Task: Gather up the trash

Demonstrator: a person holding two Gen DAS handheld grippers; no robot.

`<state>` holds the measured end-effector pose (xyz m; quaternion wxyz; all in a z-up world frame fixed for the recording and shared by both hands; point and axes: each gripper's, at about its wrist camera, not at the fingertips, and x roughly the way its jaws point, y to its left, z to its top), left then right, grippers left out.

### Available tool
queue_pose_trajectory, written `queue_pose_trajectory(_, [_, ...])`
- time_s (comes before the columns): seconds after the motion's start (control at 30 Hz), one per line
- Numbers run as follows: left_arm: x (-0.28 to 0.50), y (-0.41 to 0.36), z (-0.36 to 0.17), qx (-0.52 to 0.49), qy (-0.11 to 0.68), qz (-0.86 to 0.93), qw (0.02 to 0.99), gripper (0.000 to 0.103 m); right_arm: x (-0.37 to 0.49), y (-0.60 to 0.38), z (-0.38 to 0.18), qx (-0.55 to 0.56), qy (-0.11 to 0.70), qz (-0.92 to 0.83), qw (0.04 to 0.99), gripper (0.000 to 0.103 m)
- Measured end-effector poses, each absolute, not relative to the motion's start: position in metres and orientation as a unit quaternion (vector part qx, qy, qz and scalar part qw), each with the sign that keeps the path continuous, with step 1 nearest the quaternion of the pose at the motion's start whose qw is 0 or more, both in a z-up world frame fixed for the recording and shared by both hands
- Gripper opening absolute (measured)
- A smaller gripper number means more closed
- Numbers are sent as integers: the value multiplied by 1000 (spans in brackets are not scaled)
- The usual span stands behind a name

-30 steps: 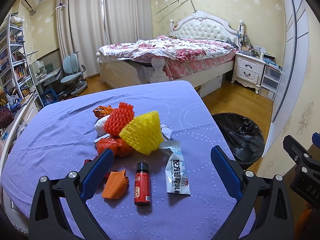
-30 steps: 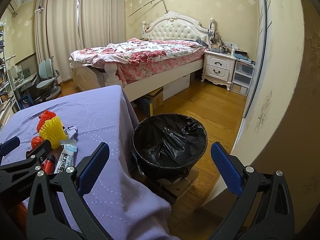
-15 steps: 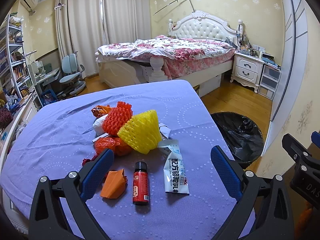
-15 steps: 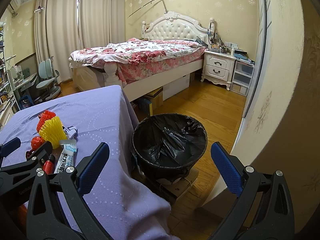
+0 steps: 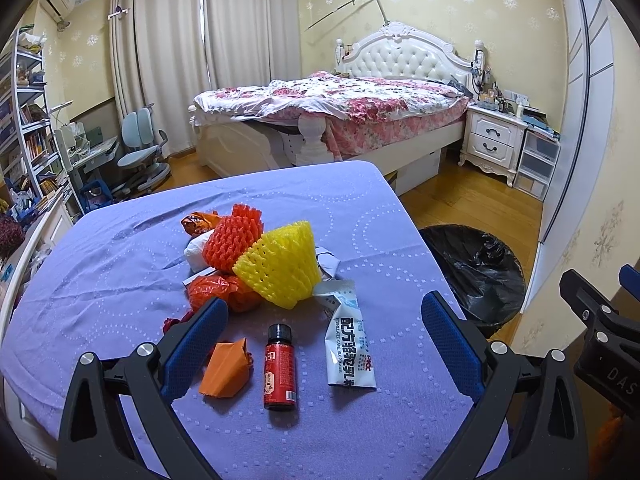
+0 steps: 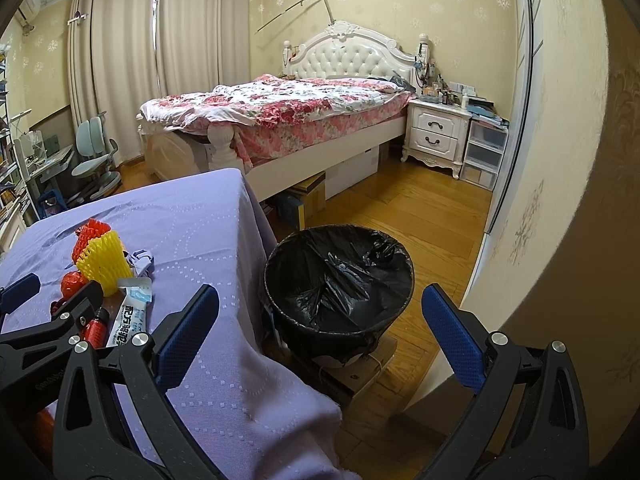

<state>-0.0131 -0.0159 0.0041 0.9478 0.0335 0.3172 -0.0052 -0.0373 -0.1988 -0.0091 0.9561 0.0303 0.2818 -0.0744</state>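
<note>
Slightly closer than a second ago, the left tool (image 5: 322, 334) hangs wide and empty over the trash on the purple table (image 5: 120, 264). The red bottle (image 5: 279, 368) lies at lower centre, between its fingers, flanked by an orange scrap (image 5: 226, 368) and a white sachet (image 5: 350, 354). Best to drop straight down and pinch the bottle across its body. The right tool (image 6: 320, 336), also wide and empty, frames the black-lined bin (image 6: 336, 284).

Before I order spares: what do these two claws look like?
Both match: black plastic frames with cut-out slots and silver screws, each finger tipped with a blue, dot-textured pad. Left claw; right claw. White letters mark the right claw's side in the left view. No cables or sleeves show.
</note>
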Motion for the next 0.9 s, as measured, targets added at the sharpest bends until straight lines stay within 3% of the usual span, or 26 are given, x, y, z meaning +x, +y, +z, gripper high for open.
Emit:
queue_pose_trajectory(0.43, [-13,7,7,25,322,-6,947,97,-38,-191,-19,27,286,-63,956,99])
queue_pose_trajectory(0.53, [-11,27,3,18,330,4,944,92,-36,-183,-24,26,291,-52,955,97])
queue_pose_trajectory(0.67, [-11,50,-6,25,347,20,937,79,-34,-169,-27,20,304,-33,952,82])
queue_pose_trajectory(0.83, [-17,85,-21,25,366,49,929,79,-29,-150,-37,24,331,3,943,66])
queue_pose_trajectory(0.9, [-19,96,-26,21,373,59,926,79,-29,-138,-41,18,340,19,940,64])
